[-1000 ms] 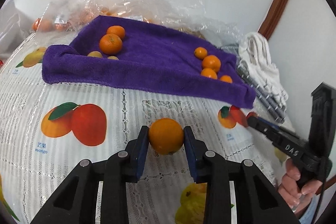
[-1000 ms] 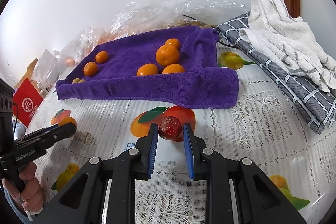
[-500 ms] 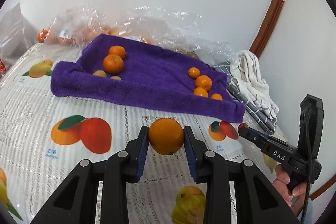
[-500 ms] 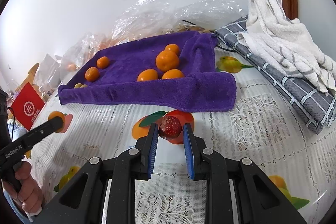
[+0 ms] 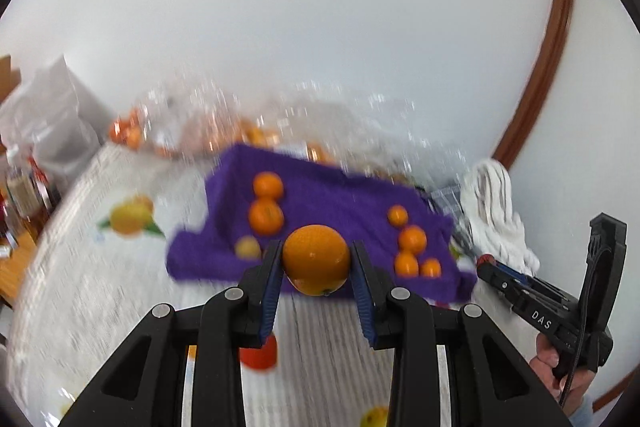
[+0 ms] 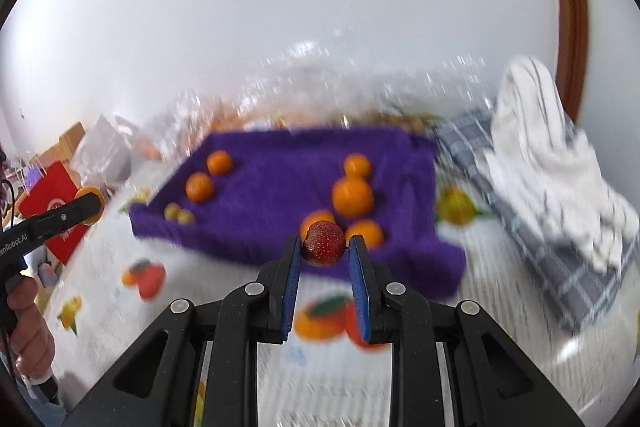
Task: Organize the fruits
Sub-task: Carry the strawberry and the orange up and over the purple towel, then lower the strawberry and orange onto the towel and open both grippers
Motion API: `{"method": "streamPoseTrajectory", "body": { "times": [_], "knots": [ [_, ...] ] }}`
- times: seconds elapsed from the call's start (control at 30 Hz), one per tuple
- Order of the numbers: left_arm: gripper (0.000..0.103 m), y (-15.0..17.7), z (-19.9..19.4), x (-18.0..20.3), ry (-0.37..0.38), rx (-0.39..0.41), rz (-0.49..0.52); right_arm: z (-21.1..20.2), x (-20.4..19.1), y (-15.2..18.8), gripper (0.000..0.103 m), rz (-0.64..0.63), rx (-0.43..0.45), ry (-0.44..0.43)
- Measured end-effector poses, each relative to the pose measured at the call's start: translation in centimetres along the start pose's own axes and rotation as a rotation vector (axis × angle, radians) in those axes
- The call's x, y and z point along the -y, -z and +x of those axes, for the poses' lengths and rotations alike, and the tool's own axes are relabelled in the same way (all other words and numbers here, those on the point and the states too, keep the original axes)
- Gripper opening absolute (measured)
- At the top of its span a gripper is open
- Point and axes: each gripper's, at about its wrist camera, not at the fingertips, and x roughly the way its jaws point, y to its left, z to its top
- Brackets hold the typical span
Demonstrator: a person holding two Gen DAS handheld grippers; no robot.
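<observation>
Two fruits are in my claws at once: my left gripper [image 5: 316, 261] is clamped on an orange [image 5: 316, 259], its blue pads pressed against the fruit's two sides, and my right gripper [image 6: 323, 247] is clamped on a small red strawberry [image 6: 323, 242] pinched right at the fingertips. Both fruits hang in the air above the fruit-printed tablecloth [image 6: 100, 291], just short of the near edge of the purple towel [image 5: 344, 203] that lies spread on the table. On that towel sit two loose groups of small oranges, one toward its left [image 5: 266, 215] and one toward its right [image 5: 412, 241], with a couple of small yellowish fruits [image 6: 179, 214] near the left front edge. Behind the towel lies a crumpled clear plastic bag [image 5: 248, 123] with more orange fruit inside, though blur hides the details. To the right of the towel, a white towel [image 6: 536, 143] is heaped on a grey checked cloth [image 6: 560, 267]. From the right wrist view I see my left hand [image 6: 30, 331] far left, and a red packet [image 6: 52, 203] beyond it at the table's edge. Much of the background is smeared.
</observation>
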Motion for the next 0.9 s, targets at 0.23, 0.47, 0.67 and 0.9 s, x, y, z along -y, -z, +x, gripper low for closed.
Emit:
{"method": "streamPoseTrajectory", "body": {
  "times": [0.23,0.47,0.67,0.9],
  "knots": [
    [0.031,-3.9,1.7,-1.5,-0.040,0.062,-0.030,2.0,-1.3,-4.4,0.024,0.033,0.052,-0.042],
    [0.031,-5.3,5.5,-2.0,-0.056,0.053,-0.037,4.5,-0.9,-6.6,0.024,0.056,0.065,-0.046],
    [0.031,-4.4,9.0,-2.6,-0.098,0.006,-0.034,7.5,-0.2,-6.5,0.024,0.058,0.038,-0.031],
    [0.031,-2.7,12.0,-3.1,-0.143,-0.072,0.001,11.0,0.4,-5.1,0.024,0.064,-0.033,-0.020]
  ]
}}
